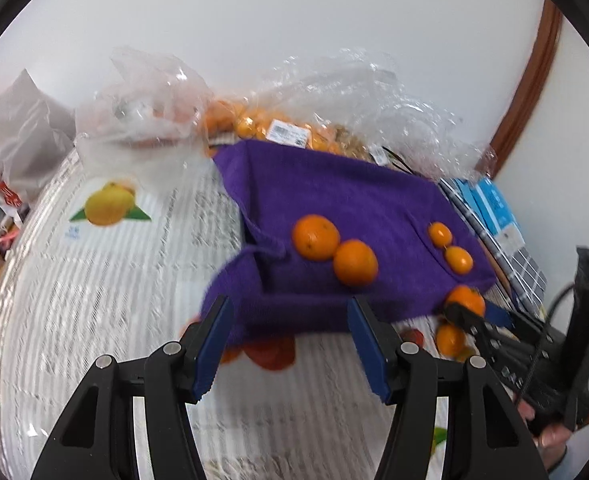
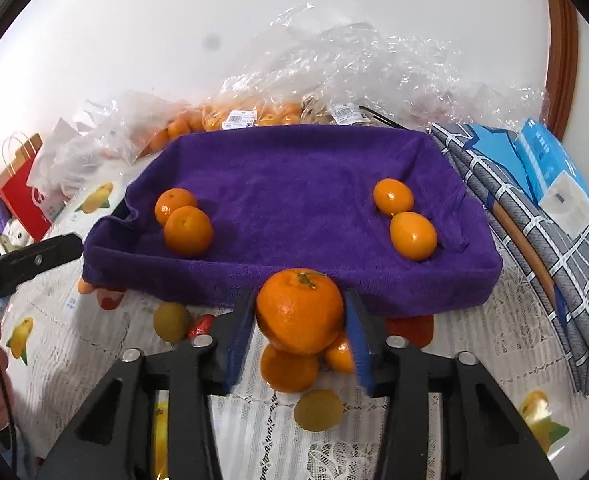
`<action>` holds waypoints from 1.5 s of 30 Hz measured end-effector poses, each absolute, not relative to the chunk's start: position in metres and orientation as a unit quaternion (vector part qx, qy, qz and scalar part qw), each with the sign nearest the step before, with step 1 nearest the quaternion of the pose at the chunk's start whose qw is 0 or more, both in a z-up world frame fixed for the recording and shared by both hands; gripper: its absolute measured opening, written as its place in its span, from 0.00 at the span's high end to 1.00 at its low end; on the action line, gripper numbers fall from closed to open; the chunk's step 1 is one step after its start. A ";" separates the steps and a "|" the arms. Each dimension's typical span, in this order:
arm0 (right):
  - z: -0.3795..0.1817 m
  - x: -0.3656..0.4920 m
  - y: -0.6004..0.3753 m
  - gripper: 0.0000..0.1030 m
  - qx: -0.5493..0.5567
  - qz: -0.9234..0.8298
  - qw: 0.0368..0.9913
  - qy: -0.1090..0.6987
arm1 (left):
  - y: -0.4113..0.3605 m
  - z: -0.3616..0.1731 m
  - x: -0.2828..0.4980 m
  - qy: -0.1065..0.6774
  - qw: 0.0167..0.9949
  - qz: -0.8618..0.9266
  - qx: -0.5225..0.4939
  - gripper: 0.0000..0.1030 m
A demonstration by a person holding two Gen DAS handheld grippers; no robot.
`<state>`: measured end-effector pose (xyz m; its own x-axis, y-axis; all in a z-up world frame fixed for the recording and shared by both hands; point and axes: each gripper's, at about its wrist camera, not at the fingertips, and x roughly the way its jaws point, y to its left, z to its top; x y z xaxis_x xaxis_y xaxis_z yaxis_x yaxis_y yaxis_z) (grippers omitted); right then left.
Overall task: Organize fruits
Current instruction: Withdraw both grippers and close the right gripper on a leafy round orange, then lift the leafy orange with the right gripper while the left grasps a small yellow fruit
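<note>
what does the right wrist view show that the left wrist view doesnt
Only the right wrist view shows the two yellow-green round fruits on the lace tablecloth and the red paper bag.

Only the left wrist view shows the open left gripper, holding nothing.

Both show the purple towel-lined tray with four small oranges, and the right gripper shut on a large stemmed orange.

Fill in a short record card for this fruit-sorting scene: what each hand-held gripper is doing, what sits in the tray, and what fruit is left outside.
right hand-held gripper: shut on a mandarin, just in front of the tray
left hand-held gripper: open, holding nothing
purple towel-lined tray: four fruits, in two pairs
left pair: rounder
right pair: more oval
outside tray: orange fruit beneath the gripper
</note>
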<state>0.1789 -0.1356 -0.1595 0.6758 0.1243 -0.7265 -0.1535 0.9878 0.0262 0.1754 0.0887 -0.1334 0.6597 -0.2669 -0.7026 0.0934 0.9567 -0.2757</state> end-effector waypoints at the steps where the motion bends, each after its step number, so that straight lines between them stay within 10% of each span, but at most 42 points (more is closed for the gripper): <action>1: -0.157 0.176 -0.136 0.59 -0.019 0.079 0.916 0.394 | 0.085 -0.135 0.173 0.402 0.903 -0.105 -0.107 0.44; 10: -0.131 0.137 -0.173 0.59 -0.006 0.067 0.936 0.347 | 0.028 -0.156 0.175 0.440 0.879 -0.157 -0.091 0.46; 22: -0.164 0.113 -0.231 0.59 0.042 0.034 0.928 0.368 | 0.017 -0.175 0.190 0.458 0.862 -0.171 -0.136 0.77; 45: -0.184 0.122 -0.220 0.59 0.012 0.025 0.909 0.415 | 0.048 -0.180 0.142 0.419 0.899 -0.108 -0.071 0.75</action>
<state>0.1217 -0.2200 -0.1840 0.6540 0.0555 -0.7544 -0.0361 0.9985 0.0422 0.1425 0.0477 -0.1803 0.6263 -0.2531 -0.7374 0.1342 0.9667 -0.2178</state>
